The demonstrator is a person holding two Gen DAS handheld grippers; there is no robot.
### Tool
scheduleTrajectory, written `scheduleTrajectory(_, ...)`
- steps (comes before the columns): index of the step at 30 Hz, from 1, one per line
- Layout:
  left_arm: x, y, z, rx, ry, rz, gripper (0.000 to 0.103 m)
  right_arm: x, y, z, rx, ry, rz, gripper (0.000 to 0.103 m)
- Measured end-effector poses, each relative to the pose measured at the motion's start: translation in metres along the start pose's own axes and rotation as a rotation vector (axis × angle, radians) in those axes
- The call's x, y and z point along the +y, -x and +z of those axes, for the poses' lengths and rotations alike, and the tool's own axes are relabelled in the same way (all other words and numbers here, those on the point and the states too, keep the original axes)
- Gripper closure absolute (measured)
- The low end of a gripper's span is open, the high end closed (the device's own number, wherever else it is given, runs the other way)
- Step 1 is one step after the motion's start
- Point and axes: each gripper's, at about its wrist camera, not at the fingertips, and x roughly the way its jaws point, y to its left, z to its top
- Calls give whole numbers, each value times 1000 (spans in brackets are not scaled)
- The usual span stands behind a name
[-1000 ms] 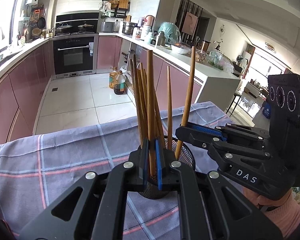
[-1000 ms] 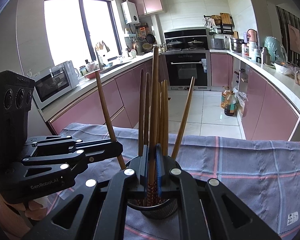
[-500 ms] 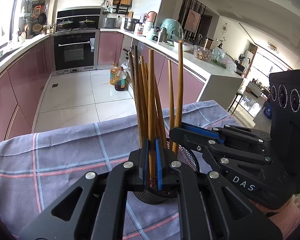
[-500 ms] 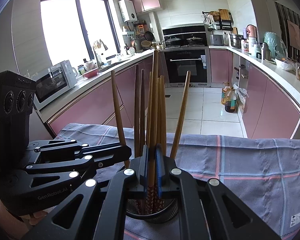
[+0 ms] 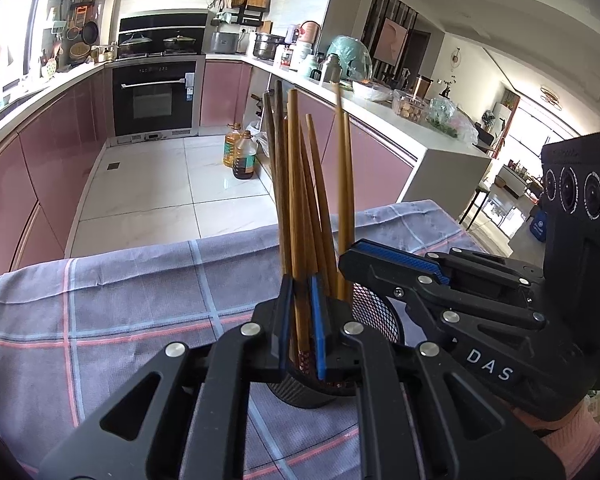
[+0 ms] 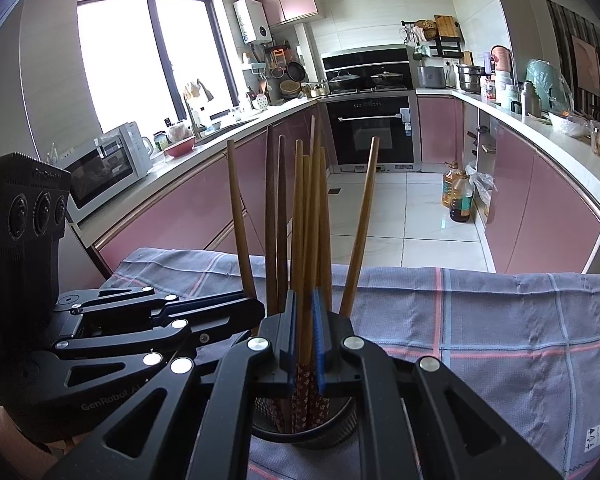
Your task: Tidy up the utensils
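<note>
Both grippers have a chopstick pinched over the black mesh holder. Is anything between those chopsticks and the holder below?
Nothing visible blocks them. The left gripper and the right gripper each hold a chopstick whose lower end already reaches into the mesh holder, among the other chopsticks standing there.

White "DAS" lettering on the right gripper (image 5: 354,264) body, faint "GenRobot.AI" on the left gripper (image 6: 256,314) body, cloth tag (image 6: 595,437) print too small to read

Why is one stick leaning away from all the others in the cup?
One chopstick tilts out to the right, away from the upright bunch of chopsticks in the mesh holder. Nothing is spilled or broken.
</note>
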Motion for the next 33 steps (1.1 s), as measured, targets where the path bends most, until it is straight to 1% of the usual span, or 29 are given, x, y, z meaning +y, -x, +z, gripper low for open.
scheduleTrajectory(5, -1, 0, -4, 0, -2, 4, 95, -1, 0, -2, 0, -4, 2, 95)
scheduleTrajectory(8, -1, 4, -6, -14, -3, 13, 89, 0, 2, -4, -2, 0, 2, 95)
scheduleTrajectory(9, 0, 6, -8, -21, -3, 17, 80, 0, 3, -5, -3, -1, 3, 95)
scheduleTrajectory(10, 0, 9, -10, -38, -1, 32, 66, 1, 4, -5, -5, -1, 4, 95)
scheduleTrajectory(11, 0, 11, -11, -52, 3, 49, 61, 1, 4, -5, -7, 0, 1, 95)
scheduleTrajectory(12, 2, 14, -12, -64, 6, 64, 58, 1, 5, -6, -10, -1, 1, 93)
scheduleTrajectory(13, 3, 17, -13, -71, 8, 67, 56, 2, 6, -8, -13, -4, 2, 90)
scheduleTrajectory(14, 5, 20, -15, -79, 18, 68, 55, 2, 8, -9, -17, -6, 0, 89)
scheduleTrajectory(15, 7, 24, -16, -89, 28, 76, 49, 2, 10, -10, -22, -5, -2, 86)
scheduleTrajectory(16, 9, 28, -18, -103, 36, 86, 41, 3, 12, -12, -27, -6, -4, 80)
scheduleTrajectory(18, 13, 38, -22, -132, 49, 109, 34, 4, 17, -16, -44, -6, -9, 70)
scheduleTrajectory(20, 14, 47, -26, -159, 50, 131, 29, 4, 21, -21, -56, -5, -23, 66)
scheduleTrajectory(21, 15, 52, -29, -174, 52, 150, 25, 4, 23, -23, -60, -8, -22, 62)
scheduleTrajectory(22, 16, 57, -31, -189, 52, 166, 21, 5, 24, -25, -64, -10, -26, 54)
scheduleTrajectory(23, 16, 61, -32, -204, 50, 184, 18, 6, 27, -28, -74, -9, -34, 51)
scheduleTrajectory(25, 17, 71, -38, -239, 43, 229, 10, 9, 32, -32, -94, 4, -50, 39)
scheduleTrajectory(26, 18, 76, -41, -258, 39, 254, 8, 11, 35, -35, -105, 13, -62, 36)
scheduleTrajectory(27, 18, 81, -44, -271, 38, 274, 5, 14, 38, -37, -118, 21, -67, 29)
scheduleTrajectory(28, 19, 86, -49, -288, 38, 299, 6, 16, 41, -39, -129, 28, -66, 22)
scheduleTrajectory(30, 21, 97, -57, -304, 45, 327, 5, 22, 47, -44, -156, 45, -72, 13)
scheduleTrajectory(32, 24, 105, -62, -319, 57, 366, 5, 29, 50, -48, -168, 67, -83, 7)
scheduleTrajectory(33, 26, 109, -65, -327, 66, 385, 5, 32, 52, -51, -173, 76, -87, 6)
